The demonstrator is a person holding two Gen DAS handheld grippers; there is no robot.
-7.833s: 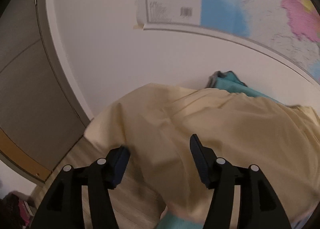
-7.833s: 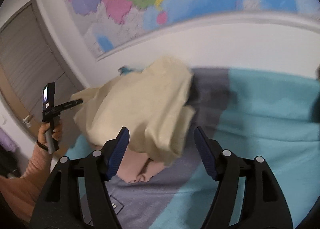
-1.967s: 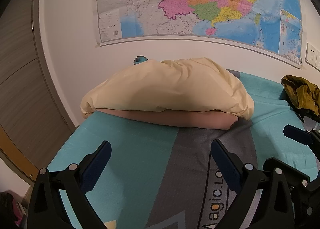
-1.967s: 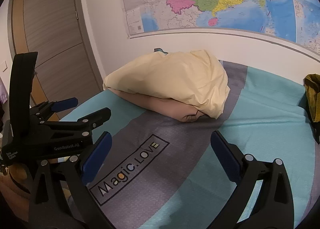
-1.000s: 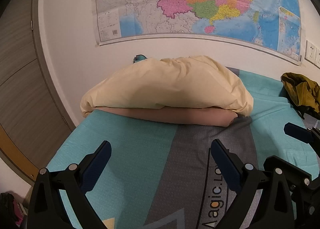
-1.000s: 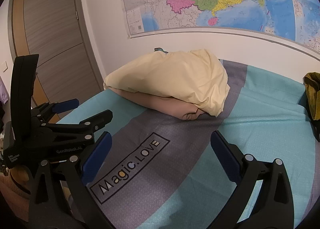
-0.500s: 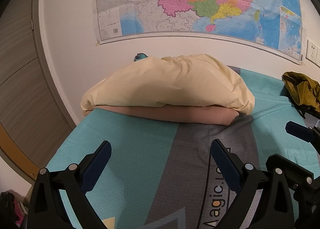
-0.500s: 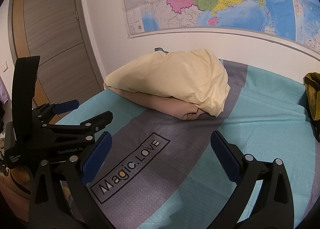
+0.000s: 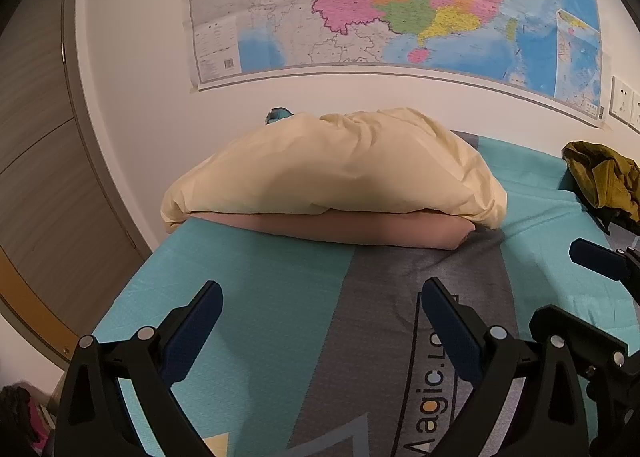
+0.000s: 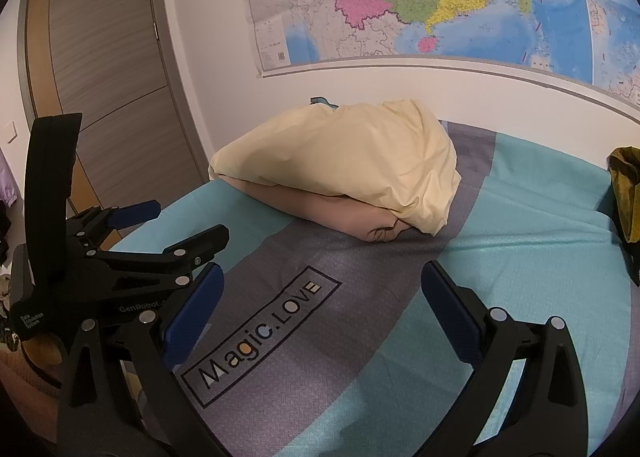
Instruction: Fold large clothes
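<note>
Two folded garments sit stacked at the far end of the bed [image 9: 248, 297], against the wall under the map [image 9: 380, 5]: the pale yellow garment [image 9: 340, 173] lies on top of the pinkish-tan garment [image 9: 360, 227], overhanging it on both ends. We judge they were parked there to leave the near stretch of the bedspread, with its printed lettering, bare as a working area for the next piece.

Both of our tools hang above that bare stretch, well apart from the stack. Our left gripper [image 9: 320, 333] has its jaws spread wide and holds nothing; our right gripper [image 10: 322, 317] is likewise spread and empty. We read this as a pause between garments.

From the left wrist view we see the olive-green garment [image 9: 600, 177] crumpled at the right side of the bed, its loose, unfolded bulk clearly showing; it looks to us like the next candidate. The right wrist view catches only a sliver of it at the frame edge, but it alone shows the left tool's whole body from the side and the wooden door [image 10: 108, 57].
</note>
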